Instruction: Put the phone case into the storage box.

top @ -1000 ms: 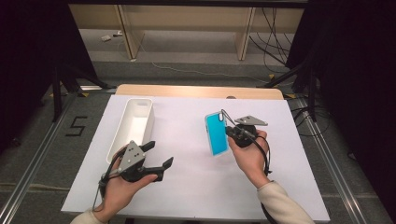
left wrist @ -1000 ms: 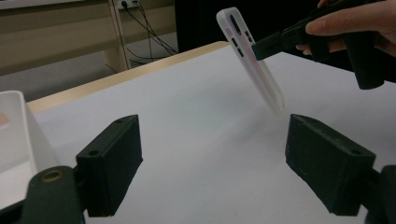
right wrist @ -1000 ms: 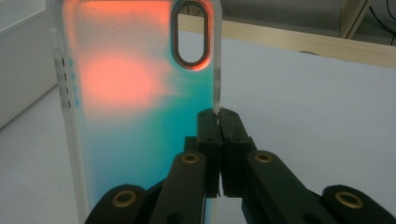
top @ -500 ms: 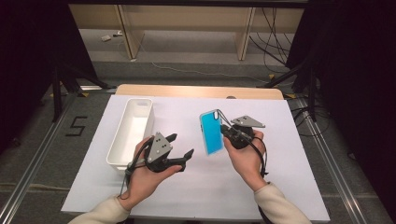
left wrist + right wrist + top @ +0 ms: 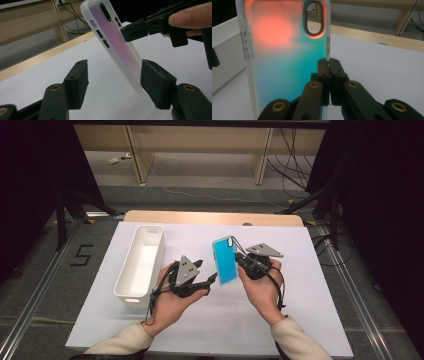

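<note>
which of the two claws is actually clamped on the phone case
The right claw: its jaws pinch the phone case's edge, while the left claw stands open.

A grey floor [image 5: 210,175] lies beyond the table [image 5: 210,217], with pale wooden shelving [image 5: 200,140] behind.

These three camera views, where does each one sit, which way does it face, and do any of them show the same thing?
High view: above the person's side of the table, looking forward and down; both forearms, left gripper and right gripper show.
Left gripper view: rides the left gripper, looking along its jaws, which have just been closing around the phone case without yet pressing it; a fingertip shows.
Right gripper view: rides the right gripper, whose jaws pinch the case's edge.
Shared: the case, in all three; the white bin in two.
</note>
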A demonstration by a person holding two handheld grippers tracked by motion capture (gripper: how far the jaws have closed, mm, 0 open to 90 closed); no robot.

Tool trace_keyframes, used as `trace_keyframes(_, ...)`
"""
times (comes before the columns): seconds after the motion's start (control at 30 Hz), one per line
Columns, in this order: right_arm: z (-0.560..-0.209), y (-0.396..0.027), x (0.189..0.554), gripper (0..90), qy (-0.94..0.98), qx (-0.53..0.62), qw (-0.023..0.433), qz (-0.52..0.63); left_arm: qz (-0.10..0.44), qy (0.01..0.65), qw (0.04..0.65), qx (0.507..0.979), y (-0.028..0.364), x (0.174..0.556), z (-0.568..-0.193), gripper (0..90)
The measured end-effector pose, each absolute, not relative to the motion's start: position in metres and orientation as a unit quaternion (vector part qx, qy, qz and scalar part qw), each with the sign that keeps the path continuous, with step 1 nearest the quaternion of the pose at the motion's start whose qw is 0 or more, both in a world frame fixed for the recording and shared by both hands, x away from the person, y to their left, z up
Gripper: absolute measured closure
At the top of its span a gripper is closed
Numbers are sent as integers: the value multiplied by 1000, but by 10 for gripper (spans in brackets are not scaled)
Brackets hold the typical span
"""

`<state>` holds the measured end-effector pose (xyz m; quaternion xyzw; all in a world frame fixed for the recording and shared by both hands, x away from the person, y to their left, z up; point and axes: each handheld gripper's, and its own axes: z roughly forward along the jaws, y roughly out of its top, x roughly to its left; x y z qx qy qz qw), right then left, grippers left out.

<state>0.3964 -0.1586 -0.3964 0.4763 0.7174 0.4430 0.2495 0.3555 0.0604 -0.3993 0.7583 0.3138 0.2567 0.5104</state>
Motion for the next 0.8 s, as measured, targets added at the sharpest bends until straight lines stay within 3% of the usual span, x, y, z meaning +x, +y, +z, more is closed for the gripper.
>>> trace_keyframes(0.8, -396, -153, 395, 891, 714, 472, 268, 442, 249, 338, 505, 754, 44, 371, -403, 606)
